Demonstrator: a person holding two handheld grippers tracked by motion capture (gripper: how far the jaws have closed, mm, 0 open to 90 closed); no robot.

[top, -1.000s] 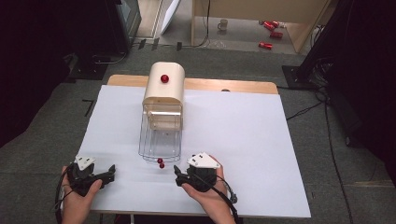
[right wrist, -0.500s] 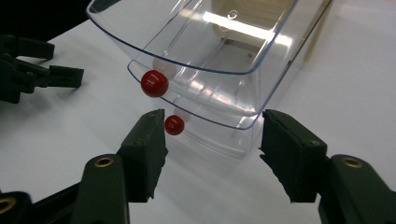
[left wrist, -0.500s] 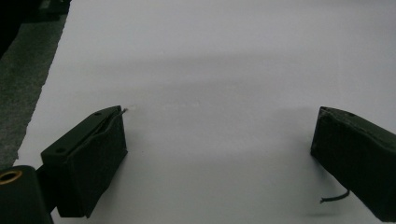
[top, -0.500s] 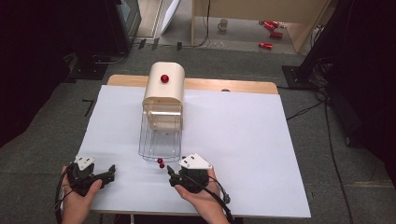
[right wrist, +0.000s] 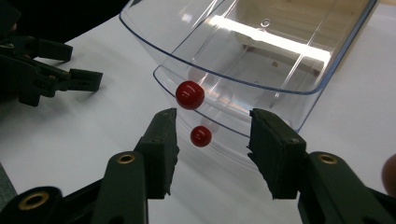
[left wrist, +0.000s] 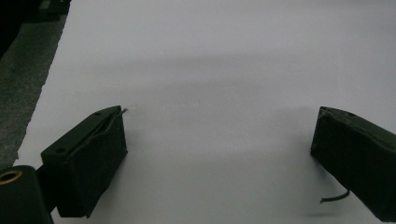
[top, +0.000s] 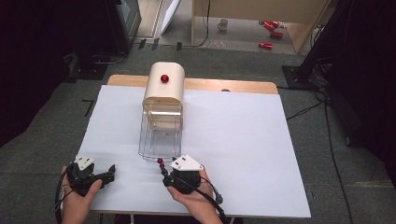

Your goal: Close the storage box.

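Note:
A cream wooden box (top: 163, 91) with a red knob (top: 164, 78) on top stands at the back middle of the white table sheet (top: 243, 140). A clear plastic part (top: 160, 137) reaches out from it toward me. In the right gripper view the clear rim (right wrist: 243, 70) carries a red knob (right wrist: 189, 94), and a second red knob (right wrist: 201, 136) sits just below it. My right gripper (right wrist: 212, 135) is open, with the lower knob between its fingertips but untouched. In the high view the right gripper (top: 164, 171) points at the knob (top: 160, 161). My left gripper (top: 110, 171) (left wrist: 219, 140) is open and empty over bare sheet.
The left gripper (right wrist: 51, 74) also lies to the left in the right gripper view. Grey carpet (top: 51, 140) surrounds the table. A wooden table edge (top: 233, 85) shows behind the sheet. Red cans (top: 266, 45) and a mug (top: 223, 24) lie on the floor far behind.
My right gripper has shifted left and slightly nearer to me, so its tips now sit at the red knobs on the clear rim. The left gripper has stayed put.

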